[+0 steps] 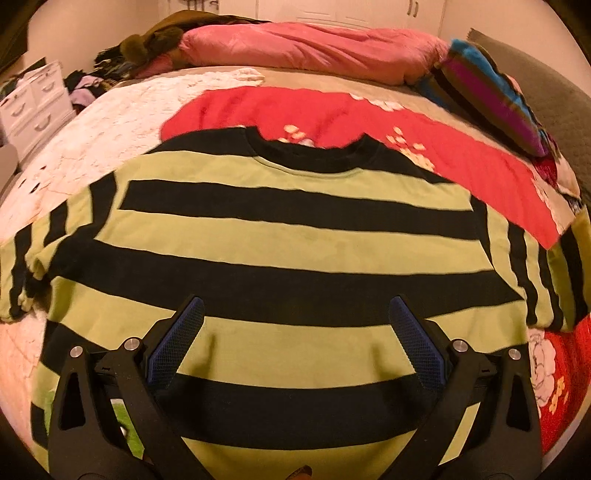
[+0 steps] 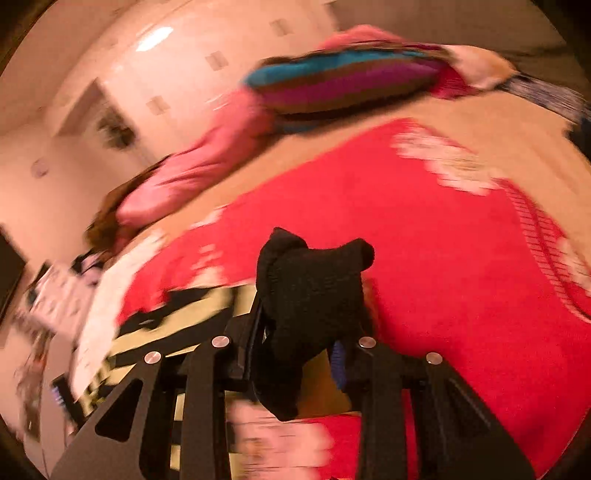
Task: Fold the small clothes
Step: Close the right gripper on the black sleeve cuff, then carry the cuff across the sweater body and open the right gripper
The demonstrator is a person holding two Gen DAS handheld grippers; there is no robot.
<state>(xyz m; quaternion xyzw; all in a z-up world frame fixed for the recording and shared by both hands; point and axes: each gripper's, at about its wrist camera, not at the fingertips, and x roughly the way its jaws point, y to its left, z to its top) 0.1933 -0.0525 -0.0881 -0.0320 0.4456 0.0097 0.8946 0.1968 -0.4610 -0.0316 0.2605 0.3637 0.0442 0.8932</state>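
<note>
Likely a home bedroom: bed (image 1: 110, 110), pink pillow (image 1: 314, 48), drawers (image 1: 33, 107).

I'm looking out past the jaws at a bed (image 1: 122, 99) under a red flowered blanket (image 1: 461, 173). Far ahead lies a pink duvet (image 1: 314, 48), with a striped cushion (image 1: 491, 99) off to the right. Left of the jaws stands a white drawer unit (image 1: 33, 103). Beyond are pale cupboard doors (image 1: 332, 9), everything in warm yellowish light.

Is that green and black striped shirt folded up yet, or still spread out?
Mostly spread out: the striped shirt lies flat on the bed, collar and sleeves showing. The right claw pinches its black edge.
</note>
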